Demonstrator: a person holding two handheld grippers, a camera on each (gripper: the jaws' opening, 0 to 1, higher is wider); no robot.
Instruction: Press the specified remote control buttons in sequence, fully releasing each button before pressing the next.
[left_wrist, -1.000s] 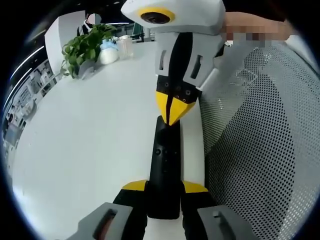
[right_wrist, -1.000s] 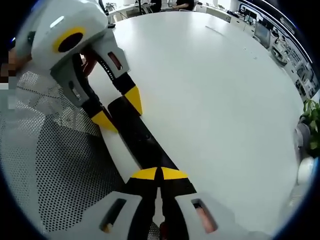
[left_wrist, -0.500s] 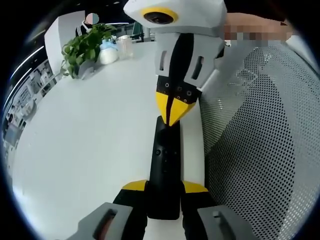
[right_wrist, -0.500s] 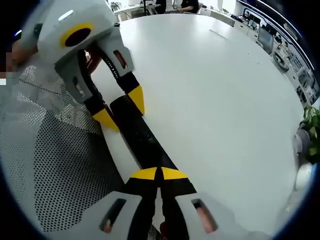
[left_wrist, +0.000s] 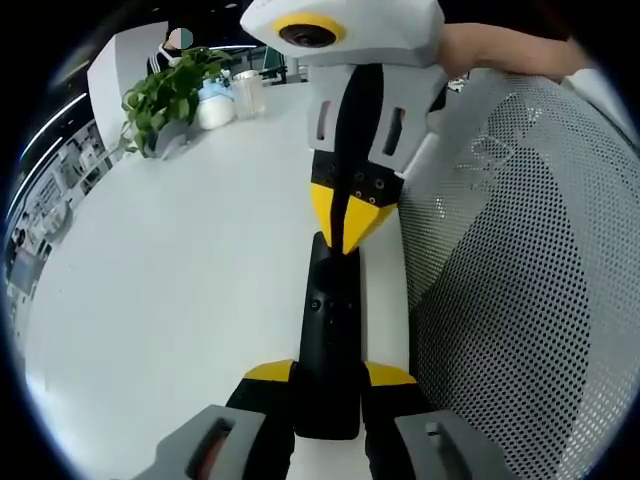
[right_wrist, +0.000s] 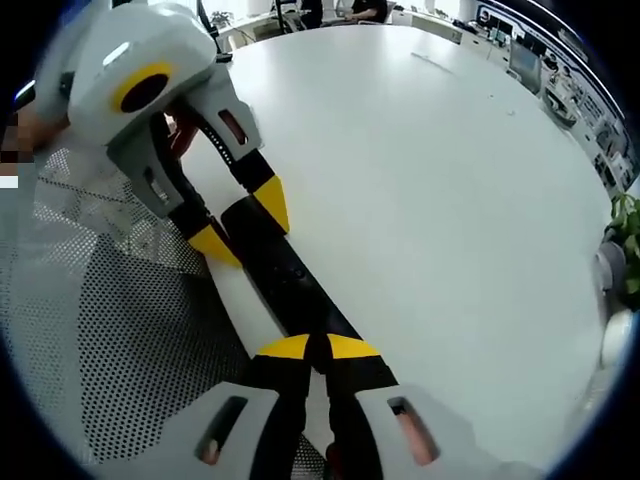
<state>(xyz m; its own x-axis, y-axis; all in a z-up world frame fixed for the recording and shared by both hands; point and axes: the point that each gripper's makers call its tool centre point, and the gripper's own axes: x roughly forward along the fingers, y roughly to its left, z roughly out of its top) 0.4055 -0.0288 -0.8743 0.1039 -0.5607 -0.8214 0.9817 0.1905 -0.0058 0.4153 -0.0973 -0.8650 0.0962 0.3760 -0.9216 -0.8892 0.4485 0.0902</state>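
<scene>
A long black remote (left_wrist: 330, 320) lies lengthwise near the white table's edge. In the left gripper view my left gripper (left_wrist: 330, 373) is shut on the remote's near end, one yellow tip on each side. My right gripper (left_wrist: 345, 215) comes down from the top, shut, its joined yellow tips resting on the remote's far end. In the right gripper view my right gripper (right_wrist: 318, 347) is shut, tips together on the remote (right_wrist: 285, 275). The left gripper (right_wrist: 242, 223) clamps the other end at upper left.
A perforated mesh chair back (left_wrist: 520, 280) stands right beside the table edge (left_wrist: 395, 300), also seen as mesh (right_wrist: 130, 340). A potted plant (left_wrist: 170, 95) and white containers (left_wrist: 215, 105) sit at the table's far side. A person's hand (left_wrist: 490, 45) holds the right gripper.
Only a slight wobble of the right gripper view. The right gripper's tips stay on the remote and the left gripper keeps its hold.
</scene>
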